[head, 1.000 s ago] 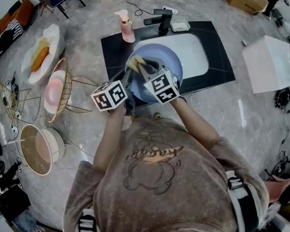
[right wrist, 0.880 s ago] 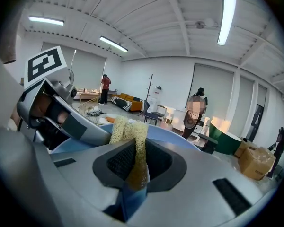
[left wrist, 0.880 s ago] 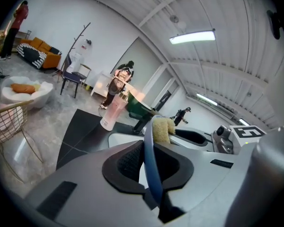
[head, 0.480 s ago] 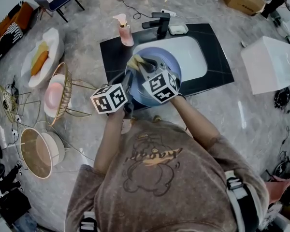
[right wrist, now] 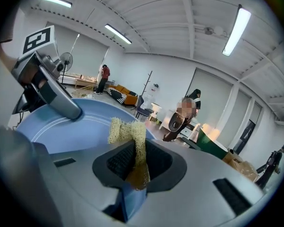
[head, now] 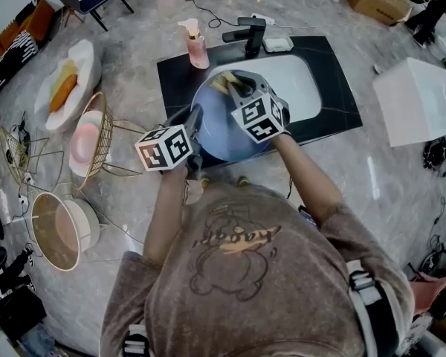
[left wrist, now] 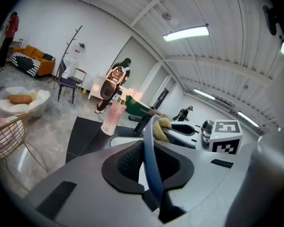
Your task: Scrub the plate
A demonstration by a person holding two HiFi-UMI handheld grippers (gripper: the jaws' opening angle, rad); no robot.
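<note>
The plate [head: 217, 132], blue and round, is held above the near edge of the white sink [head: 301, 80], with its face turned up toward the head view. The left gripper [head: 195, 117] is clamped on the plate's rim at about 9 o'clock. In the left gripper view the rim runs edge-on between the two black pads [left wrist: 125, 167], which press on it from both sides. The right gripper [head: 234, 84] comes in across the plate from 4 o'clock and reaches the rim at 12 o'clock, its jaws closed on a yellow scrub pad [head: 221, 85]. In the right gripper view the pad's fibrous end sticks out past the jaws over the blue face. It seems to lie against the plate near the rim, though the contact is not plain.

The sink is set in a black counter slab [head: 334, 95]. From the plate, a black faucet [head: 249, 34] stands at 12 o'clock behind the basin, and a pink soap bottle [head: 196, 47] stands at 11 o'clock. At 9 o'clock a wire rack [head: 106, 129] holds a pink dish [head: 84, 141] on edge. Farther out at 10 o'clock lies a white dish [head: 80, 54] with something orange and yellow on it. A white box [head: 420, 99] sits at 3 o'clock, well apart.
</note>
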